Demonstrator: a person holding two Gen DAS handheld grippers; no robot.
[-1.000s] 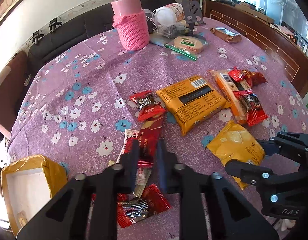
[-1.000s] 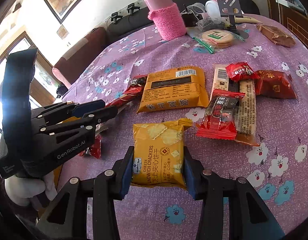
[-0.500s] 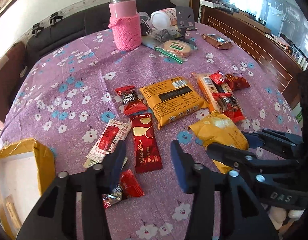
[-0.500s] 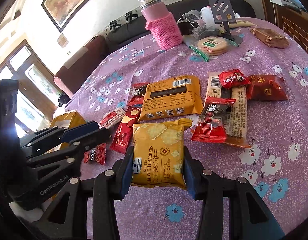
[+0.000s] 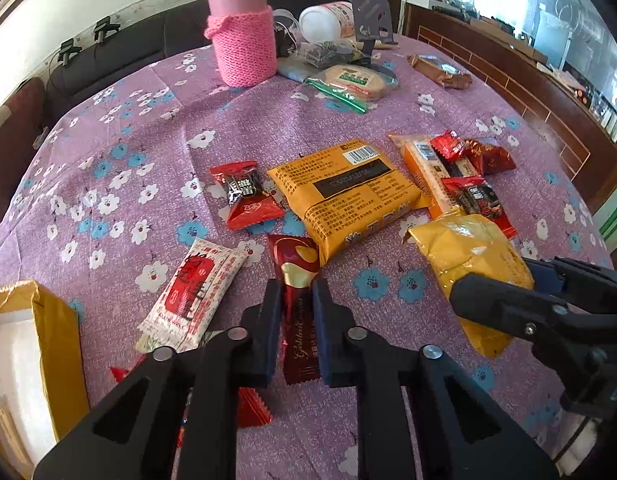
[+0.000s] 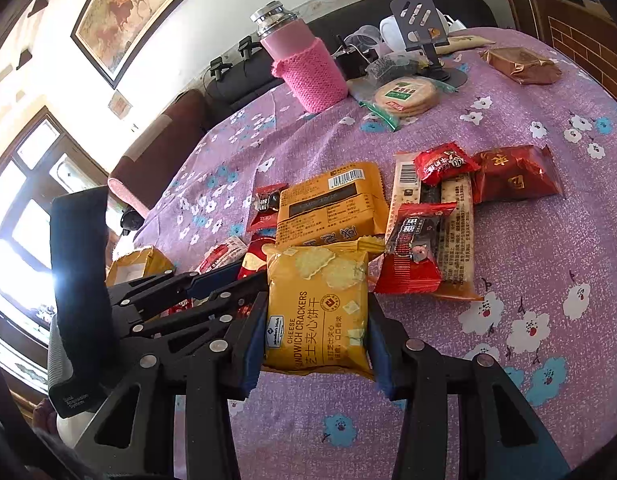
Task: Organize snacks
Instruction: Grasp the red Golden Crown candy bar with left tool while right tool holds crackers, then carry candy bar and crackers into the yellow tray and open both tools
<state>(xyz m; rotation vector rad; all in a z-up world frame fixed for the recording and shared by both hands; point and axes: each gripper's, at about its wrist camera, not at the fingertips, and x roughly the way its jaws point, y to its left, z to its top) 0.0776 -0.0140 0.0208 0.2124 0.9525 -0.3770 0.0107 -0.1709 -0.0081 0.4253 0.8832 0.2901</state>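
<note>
Gripping with both, your left gripper (image 5: pixel 294 312) clamps the dark red bar (image 5: pixel 298 300), right gripper (image 6: pixel 316 328) clamps the cracker pack (image 6: pixel 316 308); next, lift clear.

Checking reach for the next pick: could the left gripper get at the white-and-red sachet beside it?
Probably not yet: the left gripper is shut on the dark red Golden Crown bar. The white-and-red sachet lies unobstructed just left.
</note>
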